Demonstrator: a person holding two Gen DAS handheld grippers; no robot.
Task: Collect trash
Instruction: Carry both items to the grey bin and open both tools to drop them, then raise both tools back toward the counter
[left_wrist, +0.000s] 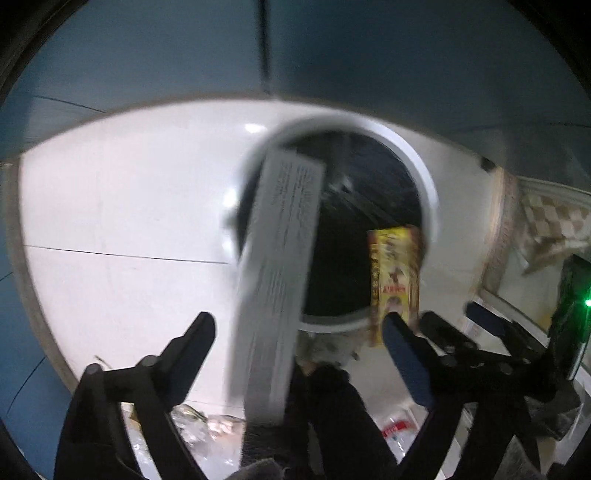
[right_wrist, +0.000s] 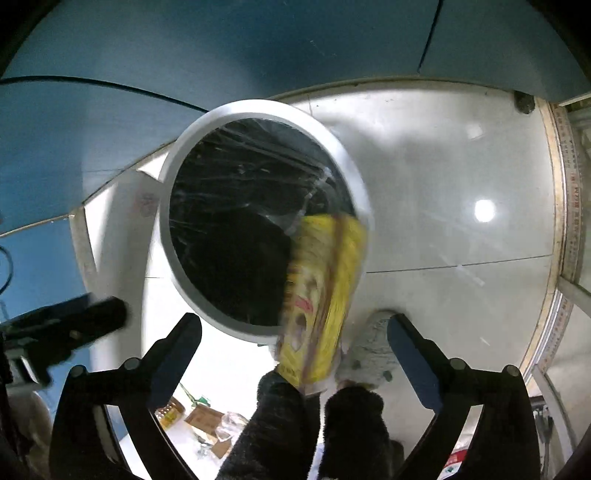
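Holding both tongs spread wide over the bin, I have nothing clamped in either one: the left tongs (left_wrist: 297, 345) gape with the grey-white box (left_wrist: 277, 280) passing loose between the fingers, touching neither as far as I can tell, and the right tongs (right_wrist: 295, 343) are just as open, with the yellow packet (right_wrist: 321, 299) tumbling free in the gap. Both pieces are smeared by motion and look to me like they are mid-drop, so the step in hand is the release into the trash bin (left_wrist: 424, 177). To do it well I would keep both tongs parted and steady above the dark mouth, not closing or swinging away until each piece is clear of the rim; the yellow packet overlaps the white rim's near edge in the right view, so it could catch there and tip out onto the floor (right_wrist: 443, 184). Below the tongs, nearest me, more litter lies on the floor: crumpled clear plastic (left_wrist: 199, 428) and a wrapper with a red label (left_wrist: 397, 430), and in the right view a small cardboard box (right_wrist: 205, 419). Those are still to collect. Fine dark print runs in rows down the grey-white box, and the yellow packet carries a red band and figures, but blur leaves none of it readable. Beyond the bin, blue wall panels (right_wrist: 258, 48) stand at the back.
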